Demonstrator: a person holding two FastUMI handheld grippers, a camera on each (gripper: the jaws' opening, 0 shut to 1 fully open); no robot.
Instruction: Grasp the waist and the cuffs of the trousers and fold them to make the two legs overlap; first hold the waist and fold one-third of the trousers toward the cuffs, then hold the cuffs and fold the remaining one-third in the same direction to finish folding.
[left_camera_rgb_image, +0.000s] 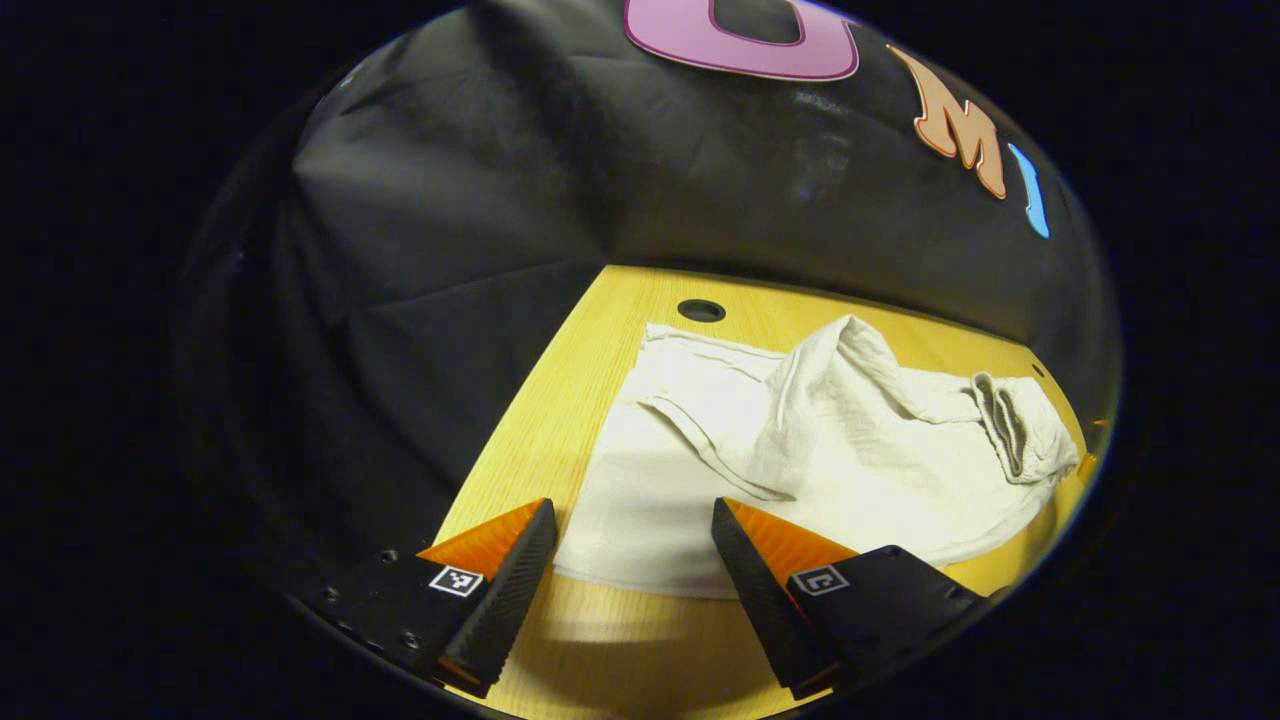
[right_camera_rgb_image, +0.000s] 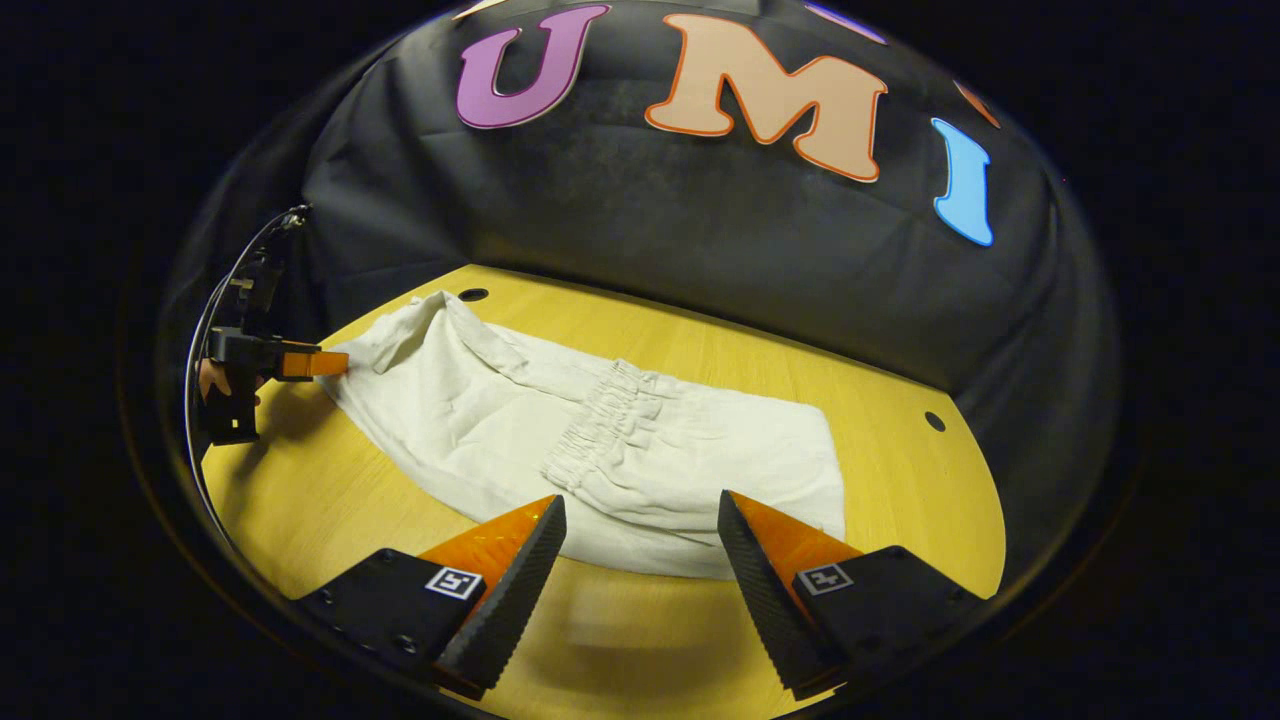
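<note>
- Trousers (left_camera_rgb_image: 800, 450): pale cloth lying on the bench (left_camera_rgb_image: 620, 640), spread across its middle and reaching toward the far edge beside a round hole (left_camera_rgb_image: 701, 310) in the benchtop.
- In the right gripper view the trousers (right_camera_rgb_image: 600, 440) lie flat but creased; the gathered waistband (right_camera_rgb_image: 600, 420) runs across the middle of the cloth, so one part is already laid over the rest.
- In the left gripper view a raised fold of cloth crosses the top layer, and a bunched end (left_camera_rgb_image: 1015, 425) sits toward the bench's right edge.
- Left gripper (left_camera_rgb_image: 633, 545): jaws apart, nothing between them, poised over the near hem of the trousers by the bench's near edge.
- Right gripper (right_camera_rgb_image: 640, 545): jaws apart, holding nothing, above the near edge of the cloth.
- The left gripper (right_camera_rgb_image: 325, 363) also appears at the bench's left edge in the right gripper view, its tips just beside the cloth's end; contact cannot be told.
</note>
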